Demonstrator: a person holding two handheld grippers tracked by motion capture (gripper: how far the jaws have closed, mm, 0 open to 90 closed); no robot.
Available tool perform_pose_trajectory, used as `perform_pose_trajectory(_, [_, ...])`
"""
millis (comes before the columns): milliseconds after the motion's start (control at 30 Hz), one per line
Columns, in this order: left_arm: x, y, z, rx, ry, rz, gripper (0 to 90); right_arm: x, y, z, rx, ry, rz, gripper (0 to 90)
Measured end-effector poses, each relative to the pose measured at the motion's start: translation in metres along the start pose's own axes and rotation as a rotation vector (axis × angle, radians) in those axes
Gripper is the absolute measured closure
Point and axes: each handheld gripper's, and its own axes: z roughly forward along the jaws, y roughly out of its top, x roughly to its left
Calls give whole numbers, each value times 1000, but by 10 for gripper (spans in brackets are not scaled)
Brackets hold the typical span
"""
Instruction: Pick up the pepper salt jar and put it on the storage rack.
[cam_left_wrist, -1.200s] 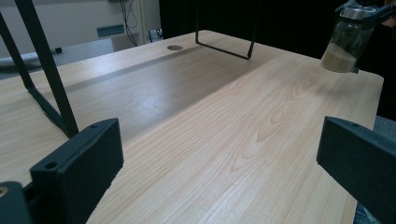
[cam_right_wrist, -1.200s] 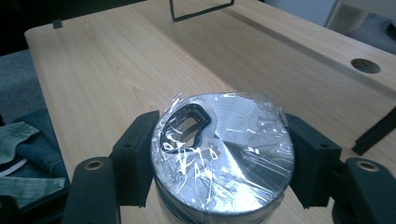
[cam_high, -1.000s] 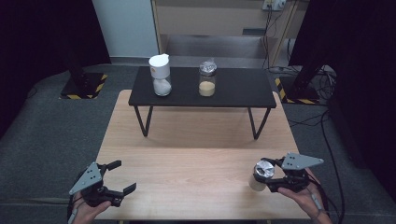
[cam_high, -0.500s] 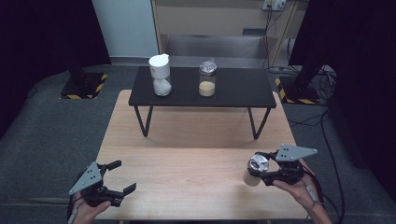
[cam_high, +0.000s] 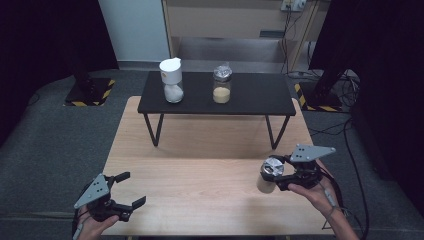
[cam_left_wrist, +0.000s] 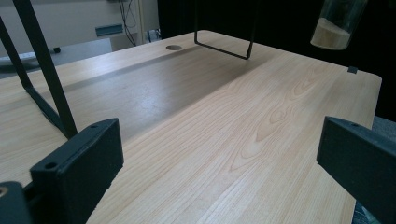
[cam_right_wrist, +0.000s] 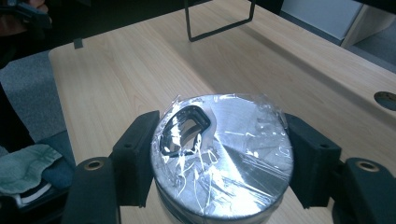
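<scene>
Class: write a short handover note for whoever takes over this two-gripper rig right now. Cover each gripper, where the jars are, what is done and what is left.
Right gripper: shut on the foil-lidded jar, held just above the wooden table near its right front.
Left gripper: open, holding nothing, at the left front edge.
White-lidded jar and second jar stand on the black shelf.
Done: jar gripped and lifted.
Left: probably place it somewhere, perhaps beside the others; its destination is unclear.
</scene>
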Motion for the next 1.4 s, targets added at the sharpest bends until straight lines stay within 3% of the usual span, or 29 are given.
perform_pose_trajectory(1400, [1, 0, 0, 0, -3, -2, 0, -2, 102, -16, 27, -77, 26, 352])
